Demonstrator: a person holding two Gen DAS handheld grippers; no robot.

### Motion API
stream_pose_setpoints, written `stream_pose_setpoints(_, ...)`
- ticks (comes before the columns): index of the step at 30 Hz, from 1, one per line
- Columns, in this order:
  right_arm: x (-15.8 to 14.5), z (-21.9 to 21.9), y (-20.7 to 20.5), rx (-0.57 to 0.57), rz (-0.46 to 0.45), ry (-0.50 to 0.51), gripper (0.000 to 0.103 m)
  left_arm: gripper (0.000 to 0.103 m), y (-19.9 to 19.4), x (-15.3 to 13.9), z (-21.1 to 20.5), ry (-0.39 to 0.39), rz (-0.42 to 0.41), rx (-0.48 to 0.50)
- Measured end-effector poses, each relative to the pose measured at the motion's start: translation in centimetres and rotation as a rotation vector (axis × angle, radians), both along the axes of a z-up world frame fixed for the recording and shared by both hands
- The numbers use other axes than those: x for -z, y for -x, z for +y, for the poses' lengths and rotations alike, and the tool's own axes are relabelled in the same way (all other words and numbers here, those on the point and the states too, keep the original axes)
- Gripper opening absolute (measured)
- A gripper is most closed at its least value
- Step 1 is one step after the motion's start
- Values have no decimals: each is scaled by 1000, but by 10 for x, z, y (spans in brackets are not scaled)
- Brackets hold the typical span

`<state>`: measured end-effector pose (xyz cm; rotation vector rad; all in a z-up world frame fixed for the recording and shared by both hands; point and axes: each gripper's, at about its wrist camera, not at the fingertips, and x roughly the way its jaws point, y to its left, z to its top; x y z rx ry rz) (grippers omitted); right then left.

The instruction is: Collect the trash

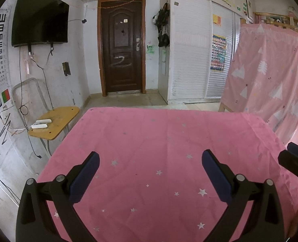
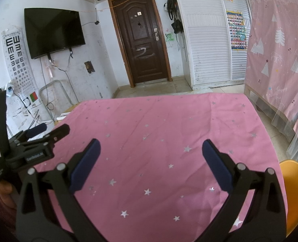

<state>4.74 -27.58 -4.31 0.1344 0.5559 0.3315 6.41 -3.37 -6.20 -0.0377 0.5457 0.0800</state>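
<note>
A table with a pink star-print cloth (image 1: 159, 161) fills the lower half of both views (image 2: 165, 141). No trash shows on it in either view. My left gripper (image 1: 150, 158) is open and empty, held above the near part of the cloth. My right gripper (image 2: 151, 146) is open and empty, also above the near part of the cloth. The left gripper also shows at the left edge of the right wrist view (image 2: 38, 139), and part of the right gripper shows at the right edge of the left wrist view (image 1: 296, 161).
A small wooden chair (image 1: 54, 121) with white objects (image 1: 41, 124) on its seat stands left of the table. An orange chair (image 2: 296, 191) is at the table's right. A pink curtained bed frame (image 2: 279, 56) stands at the right; a dark door (image 1: 121, 46) at the back.
</note>
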Motion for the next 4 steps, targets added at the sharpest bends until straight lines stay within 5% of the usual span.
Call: stream_pose_setpoints(4, 2, -6, -2, 1, 0, -4, 97, 94, -2, -1, 4, 8, 10, 5)
